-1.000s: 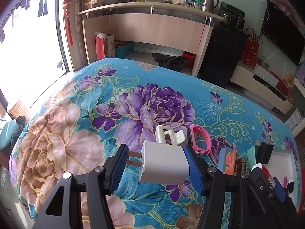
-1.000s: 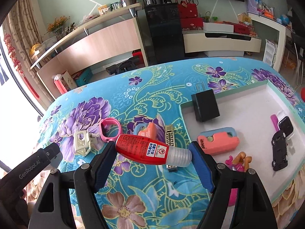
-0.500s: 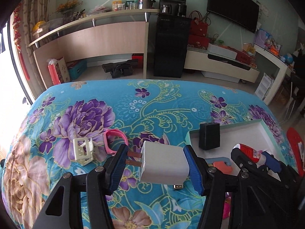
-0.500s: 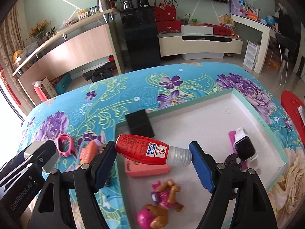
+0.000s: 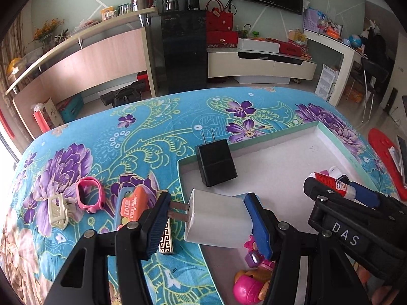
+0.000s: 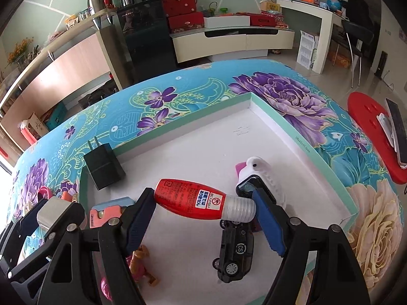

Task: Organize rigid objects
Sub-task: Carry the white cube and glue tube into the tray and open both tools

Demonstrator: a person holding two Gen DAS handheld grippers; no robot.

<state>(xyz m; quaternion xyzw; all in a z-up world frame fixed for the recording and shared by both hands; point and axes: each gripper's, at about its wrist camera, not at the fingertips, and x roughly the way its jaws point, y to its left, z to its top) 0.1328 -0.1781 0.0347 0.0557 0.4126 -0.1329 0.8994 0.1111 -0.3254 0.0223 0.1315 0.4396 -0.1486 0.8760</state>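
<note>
Pink watch left view only; black car right.

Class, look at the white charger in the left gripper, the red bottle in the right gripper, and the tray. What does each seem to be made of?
White charger: matte plastic by its smooth, moulded body, with dull metal prongs.
Red bottle: likely plastic, glossy under a printed label, with a clear ribbed cap.
Tray: probably cardboard, going by its thin, straight, mint-edged walls and flat white floor.
</note>
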